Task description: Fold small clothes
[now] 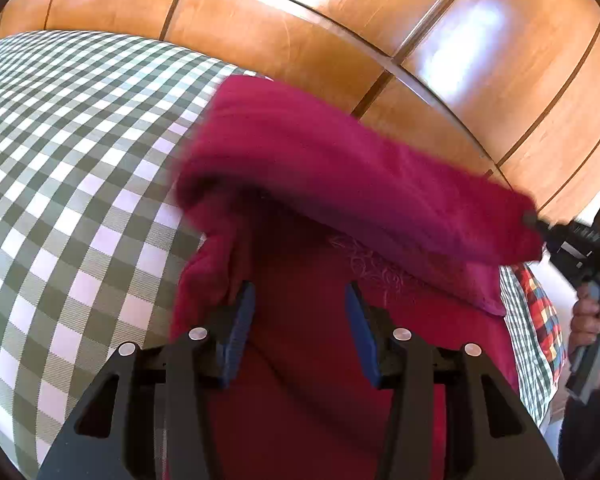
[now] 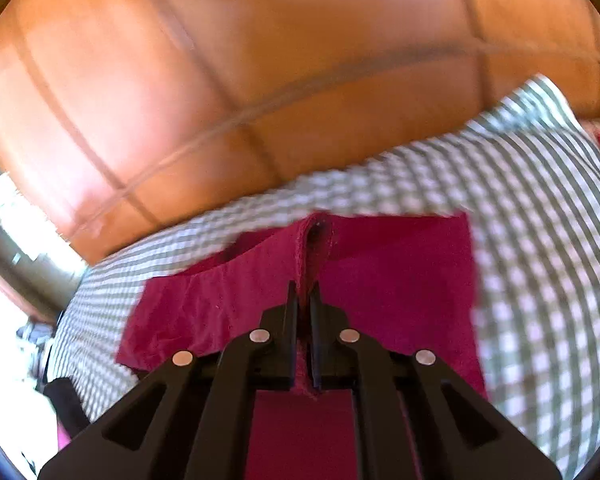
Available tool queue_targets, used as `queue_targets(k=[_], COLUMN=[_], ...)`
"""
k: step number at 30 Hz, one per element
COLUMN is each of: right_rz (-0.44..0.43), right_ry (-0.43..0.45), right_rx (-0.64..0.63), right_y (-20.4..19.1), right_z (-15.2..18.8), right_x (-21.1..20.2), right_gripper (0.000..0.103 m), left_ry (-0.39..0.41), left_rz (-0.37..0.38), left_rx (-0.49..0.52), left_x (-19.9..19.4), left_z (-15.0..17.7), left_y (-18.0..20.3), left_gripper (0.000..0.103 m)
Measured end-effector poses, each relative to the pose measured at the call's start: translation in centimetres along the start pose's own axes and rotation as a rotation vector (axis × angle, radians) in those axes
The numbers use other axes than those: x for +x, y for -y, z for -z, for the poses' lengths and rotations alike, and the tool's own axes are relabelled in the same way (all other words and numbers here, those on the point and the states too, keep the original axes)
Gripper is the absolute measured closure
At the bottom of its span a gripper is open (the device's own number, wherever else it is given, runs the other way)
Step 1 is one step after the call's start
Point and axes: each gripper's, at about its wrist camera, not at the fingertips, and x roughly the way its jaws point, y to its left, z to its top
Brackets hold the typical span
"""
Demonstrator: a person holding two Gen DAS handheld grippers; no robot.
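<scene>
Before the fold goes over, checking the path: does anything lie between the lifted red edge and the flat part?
Nothing visible does. The right gripper pinches the red cloth; only the open left gripper hovers over it.

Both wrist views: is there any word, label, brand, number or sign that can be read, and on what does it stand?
None. No readable text shows in either view.
The red cloth shows no visible tag or print.
The checked cover carries only its pattern.
The wooden panels bear glare and no lettering.
The left gripper and right gripper show no markings.
</scene>
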Motion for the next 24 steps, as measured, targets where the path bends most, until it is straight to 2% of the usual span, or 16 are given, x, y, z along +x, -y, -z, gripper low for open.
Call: queue_targets(k=[2,6,8,11,12,13,16,18,21,24], right_rz=[0.048,0.087,0.099,0.118,0.135,0.136,0.112,0.108,0.121,0.107], right_ry=[-0.037,-0.086,-0.086,-0.077,-0.068,-0.069,-0.078,-0.062,-0.01,0.016], right_rx=[0.054,0.113,0.115,0.102,0.089,0.088,0.093,0.103,0.091,0.063], right_y=[2.7,6.7,7.5,7.6,7.6,7.6,7.4,7.7,7.7,6.8], right_z=[0.4,1.6,2.2,2.7,2.9,3.0,2.8,2.6,2.4,2.6], right_x=[1.4,2.8,3.3,3.5,3.6,3.6,3.5,2.2,-0.2,-1.8], right_gripper=[0.099,0.099,0.099,0.099,0.099,0.099,0.096,0.093,0.076,0.076], left_ry=[0.004,0.035,0.053,0.044,0.049,0.047,0.052,0.082,0.127,0.151], left_rz=[-0.008,-0.045,-0.087,-0.106,-0.205,-0.246,-0.195,-0.197,-0.15,-0.106], left_rx=[-0.005,-0.037,-0.068,-0.139,-0.14,-0.15,-0.249,-0.222,-0.168,-0.077], left_x=[-0.2,-1.3,-1.9,-2.1,-2.2,-2.2,-3.3,-4.5,-6.1,-6.2], left_z=[0.0,-0.3,-0.5,-0.8,-0.9,-1.0,-1.0,-1.0,-1.3,-2.1], left_y=[0.1,-0.2,-0.9,-2.5,-2.8,-3.1,-4.4,-3.8,-2.0,0.8], left_gripper=[0.057,0.057,0.057,0.057,0.057,0.057,0.057,0.057,0.057,0.057])
